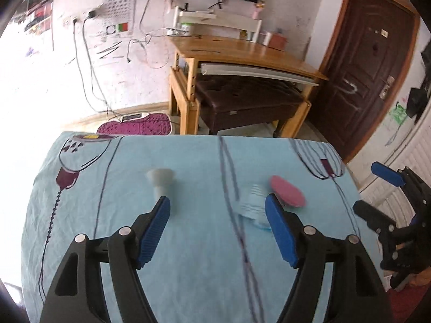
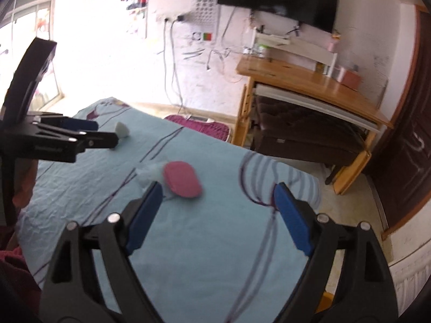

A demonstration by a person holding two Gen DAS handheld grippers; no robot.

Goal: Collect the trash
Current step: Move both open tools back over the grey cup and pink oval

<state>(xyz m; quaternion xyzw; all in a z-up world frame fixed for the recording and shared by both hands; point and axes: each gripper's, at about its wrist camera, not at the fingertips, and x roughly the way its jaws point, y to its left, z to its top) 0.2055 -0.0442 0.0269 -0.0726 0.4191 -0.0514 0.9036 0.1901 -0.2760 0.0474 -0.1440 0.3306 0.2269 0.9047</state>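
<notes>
My left gripper (image 1: 218, 210) has its fingers spread with nothing between them, only the blue patterned cloth (image 1: 188, 269) of the counter showing in the gap. My right gripper (image 2: 218, 196) is likewise spread and empty.

Just past my left fingertip lies a pale grey crumpled piece (image 1: 160, 180), probably the first trash for that hand. Past the other fingertip sits a pink oval pad (image 1: 287, 191), resting partly on a flattened clear wrapper (image 1: 252, 204); the two touch. From the right wrist view the pink pad (image 2: 182, 179) and wrapper (image 2: 150, 172) lie just beyond my inner fingertip, well inside the counter.

To do this well, I judge each hand should centre one item in its gap before closing: left on the grey piece, right on the pad. The wrapper is thin and flat, so it likely needs a low, scraping approach, and the loose cloth may bunch if I press down.

Open room is good around both items. The far edge (image 1: 242, 137) drops toward a wooden desk (image 1: 242, 53), and my grippers sit near each other, so I would keep them apart.
</notes>
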